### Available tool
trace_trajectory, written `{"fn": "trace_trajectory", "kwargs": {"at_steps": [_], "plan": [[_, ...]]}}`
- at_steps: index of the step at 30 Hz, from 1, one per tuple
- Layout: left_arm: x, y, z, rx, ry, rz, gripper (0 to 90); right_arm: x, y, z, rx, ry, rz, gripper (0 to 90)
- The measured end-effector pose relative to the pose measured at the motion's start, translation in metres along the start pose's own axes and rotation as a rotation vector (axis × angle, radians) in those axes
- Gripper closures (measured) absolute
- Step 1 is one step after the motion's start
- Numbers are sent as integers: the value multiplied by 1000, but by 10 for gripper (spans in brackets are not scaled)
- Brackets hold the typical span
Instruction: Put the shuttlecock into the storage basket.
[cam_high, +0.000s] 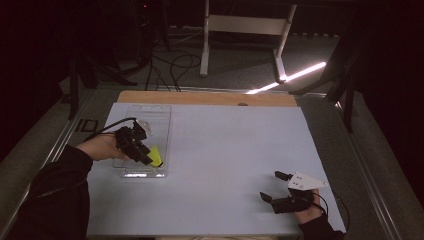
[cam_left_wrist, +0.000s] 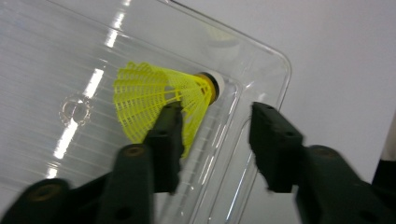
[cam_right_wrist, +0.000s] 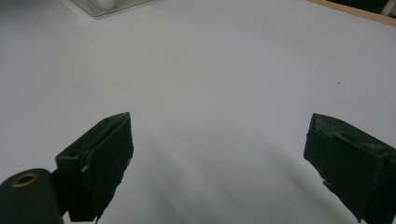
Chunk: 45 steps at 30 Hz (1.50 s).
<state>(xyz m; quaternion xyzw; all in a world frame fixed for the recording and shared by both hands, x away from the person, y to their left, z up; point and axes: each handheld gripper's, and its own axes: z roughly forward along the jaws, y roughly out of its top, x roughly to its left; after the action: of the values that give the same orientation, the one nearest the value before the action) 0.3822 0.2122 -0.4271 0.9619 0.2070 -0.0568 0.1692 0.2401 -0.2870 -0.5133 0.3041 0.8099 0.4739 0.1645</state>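
Note:
A yellow shuttlecock (cam_high: 156, 156) with a white cork tip lies on its side in a clear plastic tray (cam_high: 145, 108) at the left of the table. In the left gripper view the shuttlecock (cam_left_wrist: 149, 93) rests on the floor of the tray (cam_left_wrist: 280, 65), its skirt just past one jaw. My left gripper (cam_high: 150, 160) hangs over the tray's near right corner; seen up close, the left gripper (cam_left_wrist: 215, 116) has its jaws apart and pressing on nothing. My right gripper (cam_high: 270, 185) rests low at the front right, and the right gripper (cam_right_wrist: 219, 140) is wide open over bare sheet.
A white sheet (cam_high: 225, 150) covers the table, with a wooden strip (cam_high: 200, 98) along the far edge. A corner of the tray (cam_right_wrist: 107, 7) shows far off in the right gripper view. Beyond the table stand a white desk frame (cam_high: 205, 40) and floor cables (cam_high: 175, 65).

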Motion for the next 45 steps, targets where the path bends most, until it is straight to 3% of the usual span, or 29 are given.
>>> {"fn": "trace_trajectory", "kwargs": {"at_steps": [7, 9, 11, 16, 24, 26, 38, 45], "plan": [[0, 3, -7, -38, 29, -57, 228, 0, 0, 0, 1, 0, 1, 83], [0, 3, -9, -46, 7, -57, 136, 1, 0, 0, 1, 0, 1, 83], [-1, 4, -8, -34, 11, -45, 127, 1, 0, 0, 2, 1, 0, 83], [-1, 6, -6, -12, 16, -44, 7, 0, 0, 0, 1, 0, 0, 83], [-8, 11, -9, -37, 62, -19, 0, 1, 0, 0, 2, 1, -1, 83], [-10, 14, -10, -45, 49, -20, 0, 0, 0, 0, 1, 0, 0, 83], [-23, 34, -9, -69, 67, 19, 0, 0, 0, 0, 0, 0, 2, 83], [-34, 51, -8, -103, 57, 45, 0, 0, 0, 0, -1, 0, 2, 83]]}}
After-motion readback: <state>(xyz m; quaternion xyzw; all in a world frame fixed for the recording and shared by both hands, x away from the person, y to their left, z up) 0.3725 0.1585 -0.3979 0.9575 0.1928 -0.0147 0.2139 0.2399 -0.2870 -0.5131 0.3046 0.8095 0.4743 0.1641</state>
